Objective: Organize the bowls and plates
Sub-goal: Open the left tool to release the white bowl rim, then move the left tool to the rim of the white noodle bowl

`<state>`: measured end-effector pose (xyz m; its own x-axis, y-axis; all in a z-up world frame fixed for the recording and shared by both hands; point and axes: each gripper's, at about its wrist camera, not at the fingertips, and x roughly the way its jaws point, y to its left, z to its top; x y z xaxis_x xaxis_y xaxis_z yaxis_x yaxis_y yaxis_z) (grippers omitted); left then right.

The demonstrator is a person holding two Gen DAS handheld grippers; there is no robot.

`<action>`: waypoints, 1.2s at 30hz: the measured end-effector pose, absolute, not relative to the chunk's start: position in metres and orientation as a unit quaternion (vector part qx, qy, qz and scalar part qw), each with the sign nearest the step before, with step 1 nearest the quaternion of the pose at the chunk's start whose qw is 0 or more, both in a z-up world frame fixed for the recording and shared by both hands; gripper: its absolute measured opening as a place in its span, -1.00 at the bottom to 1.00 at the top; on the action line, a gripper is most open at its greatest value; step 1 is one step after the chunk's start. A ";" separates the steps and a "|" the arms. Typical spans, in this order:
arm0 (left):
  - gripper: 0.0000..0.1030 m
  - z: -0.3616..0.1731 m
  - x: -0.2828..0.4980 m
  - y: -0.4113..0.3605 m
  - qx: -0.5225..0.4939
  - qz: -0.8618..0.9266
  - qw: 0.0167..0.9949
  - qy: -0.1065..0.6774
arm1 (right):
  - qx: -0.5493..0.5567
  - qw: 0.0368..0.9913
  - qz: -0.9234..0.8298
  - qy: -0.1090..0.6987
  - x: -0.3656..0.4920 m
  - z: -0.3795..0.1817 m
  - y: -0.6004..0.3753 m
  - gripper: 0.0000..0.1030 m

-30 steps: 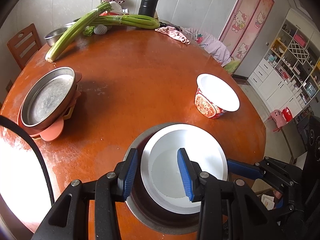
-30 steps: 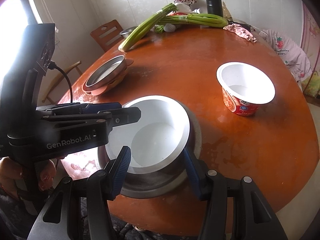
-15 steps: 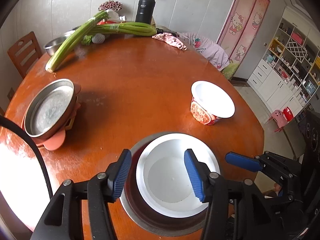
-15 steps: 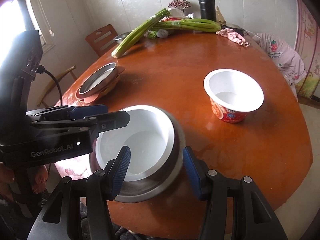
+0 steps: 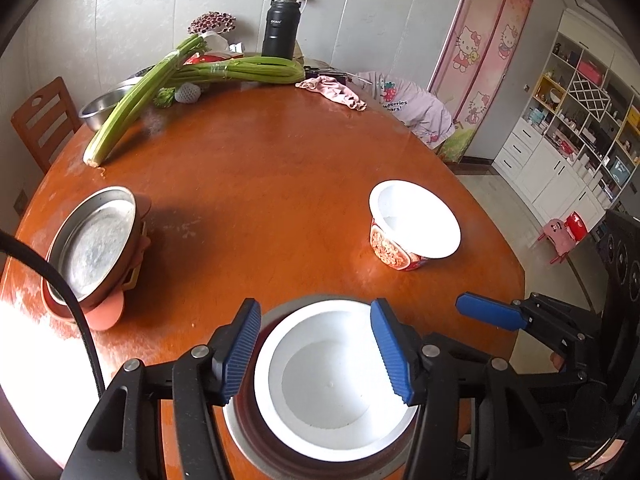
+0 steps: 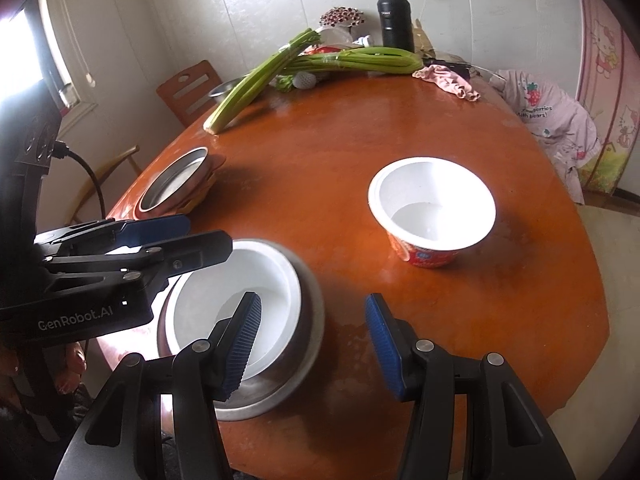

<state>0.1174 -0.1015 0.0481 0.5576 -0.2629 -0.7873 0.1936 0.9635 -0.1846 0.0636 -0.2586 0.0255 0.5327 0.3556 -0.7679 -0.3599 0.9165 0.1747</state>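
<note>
My left gripper (image 5: 316, 354) and right gripper (image 6: 314, 342) both gape empty; the noodle cup (image 6: 432, 210) near the tabletop's right edge looks light and crushable, so I'd pinch its rim.

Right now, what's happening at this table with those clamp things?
A person holds a two-finger gripper in each hand, sorting dishes on a round table. A white bowl sits nested in a metal bowl at the near edge. The left gripper hangs above it, jaws apart, gripping nothing. The right gripper is open too, beside the bowls. A noodle cup stands alone, and a metal pan rests on stacked plates at the left.
</note>
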 end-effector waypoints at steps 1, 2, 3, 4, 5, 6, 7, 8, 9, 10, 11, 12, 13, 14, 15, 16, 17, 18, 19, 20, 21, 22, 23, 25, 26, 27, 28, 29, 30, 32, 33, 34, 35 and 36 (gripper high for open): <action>0.10 0.050 0.120 -0.103 -0.037 -0.130 0.882 0.451 | 0.000 0.876 0.204 0.437 0.065 0.027 -0.261 0.10; 0.10 0.051 0.121 -0.104 -0.036 -0.130 0.882 0.451 | 0.001 0.877 0.202 0.436 0.067 0.028 -0.262 0.10; 0.10 0.052 0.124 -0.106 -0.035 -0.131 0.882 0.450 | 0.002 0.878 0.200 0.435 0.068 0.029 -0.263 0.10; 0.11 0.053 0.125 -0.107 -0.034 -0.132 0.883 0.450 | 0.004 0.879 0.200 0.434 0.069 0.031 -0.265 0.10; 0.11 0.054 0.127 -0.108 -0.033 -0.133 0.883 0.450 | 0.005 0.879 0.198 0.433 0.071 0.032 -0.267 0.10; 0.11 0.055 0.129 -0.110 -0.031 -0.134 0.883 0.449 | 0.007 0.881 0.196 0.431 0.073 0.034 -0.270 0.10; 0.11 0.056 0.131 -0.111 -0.031 -0.135 0.883 0.449 | 0.009 0.881 0.195 0.430 0.075 0.035 -0.272 0.10; 0.11 0.057 0.133 -0.113 -0.030 -0.136 0.883 0.448 | 0.011 0.882 0.192 0.429 0.076 0.036 -0.274 0.10; 0.11 0.059 0.136 -0.114 -0.029 -0.138 0.883 0.447 | 0.013 0.884 0.189 0.428 0.078 0.038 -0.276 0.10; 0.11 0.060 0.139 -0.116 -0.027 -0.138 0.884 0.447 | 0.016 0.884 0.188 0.427 0.079 0.039 -0.279 0.10; 0.11 0.061 0.140 -0.117 -0.027 -0.139 0.884 0.446 | 0.018 0.885 0.185 0.426 0.081 0.040 -0.282 0.10; 0.11 0.062 0.144 -0.120 -0.025 -0.142 0.884 0.446 | 0.020 0.887 0.180 0.424 0.084 0.042 -0.285 0.10; 0.11 0.063 0.147 -0.122 -0.023 -0.144 0.883 0.446 | 0.023 0.888 0.178 0.424 0.085 0.043 -0.288 0.10; 0.12 0.063 0.148 -0.123 -0.022 -0.144 0.883 0.446 | 0.027 0.889 0.175 0.423 0.087 0.044 -0.291 0.10; 0.12 0.064 0.152 -0.126 -0.019 -0.147 0.882 0.446 | 0.030 0.890 0.172 0.421 0.090 0.044 -0.294 0.10; 0.12 0.065 0.154 -0.128 -0.018 -0.148 0.882 0.447 | 0.033 0.891 0.169 0.421 0.092 0.045 -0.297 0.10; 0.12 0.065 0.157 -0.130 -0.017 -0.149 0.882 0.447 | 0.036 0.892 0.164 0.420 0.094 0.046 -0.299 0.10; 0.12 0.065 0.160 -0.132 -0.015 -0.150 0.881 0.448 | 0.038 0.893 0.160 0.418 0.096 0.046 -0.303 0.10; 0.12 0.065 0.164 -0.135 -0.014 -0.153 0.881 0.448 | 0.041 0.894 0.158 0.418 0.097 0.046 -0.305 0.10; 0.12 0.065 0.166 -0.137 -0.014 -0.154 0.880 0.449 | 0.043 0.894 0.155 0.419 0.099 0.046 -0.308 0.10; 0.12 0.065 0.169 -0.139 -0.013 -0.155 0.879 0.450 | 0.045 0.895 0.151 0.418 0.101 0.046 -0.310 0.10; 0.12 0.064 0.173 -0.143 -0.012 -0.159 0.878 0.450 | 0.047 0.895 0.147 0.418 0.104 0.046 -0.314 0.10; 0.12 0.064 0.175 -0.145 -0.012 -0.160 0.878 0.452 | 0.048 0.895 0.143 0.419 0.106 0.045 -0.316 0.10; 0.12 0.061 0.181 -0.150 -0.011 -0.163 0.876 0.455 | 0.050 0.896 0.135 0.420 0.110 0.043 -0.321 0.10; 0.12 0.060 0.184 -0.152 -0.010 -0.164 0.874 0.457 | 0.052 0.895 0.133 0.422 0.113 0.042 -0.323 0.10; 0.12 0.058 0.186 -0.155 -0.010 -0.165 0.873 0.460 | 0.054 0.895 0.131 0.423 0.115 0.041 -0.325 0.10; 0.12 0.056 0.190 -0.158 -0.010 -0.166 0.871 0.463 | 0.056 0.895 0.130 0.424 0.117 0.039 -0.327 0.10; 0.12 0.055 0.192 -0.160 -0.010 -0.168 0.869 0.466 | 0.057 0.894 0.128 0.425 0.120 0.038 -0.329 0.10; 0.12 0.052 0.197 -0.163 -0.010 -0.169 0.866 0.470 | 0.057 0.894 0.124 0.428 0.123 0.036 -0.331 0.10; 0.12 0.049 0.203 -0.168 -0.009 -0.170 0.864 0.474 | 0.061 0.892 0.122 0.431 0.127 0.032 -0.335 0.10; 0.12 0.048 0.206 -0.169 -0.009 -0.170 0.863 0.476 | 0.063 0.891 0.121 0.432 0.129 0.030 -0.336 0.10; 0.12 0.047 0.209 -0.171 -0.010 -0.169 0.862 0.479 | 0.064 0.890 0.120 0.434 0.131 0.028 -0.337 0.10; 0.12 0.046 0.212 -0.172 -0.011 -0.170 0.861 0.480 | 0.065 0.890 0.117 0.437 0.133 0.027 -0.338 0.10; 0.12 0.045 0.215 -0.173 -0.012 -0.172 0.859 0.481 | 0.065 0.889 0.116 0.438 0.136 0.025 -0.339 0.10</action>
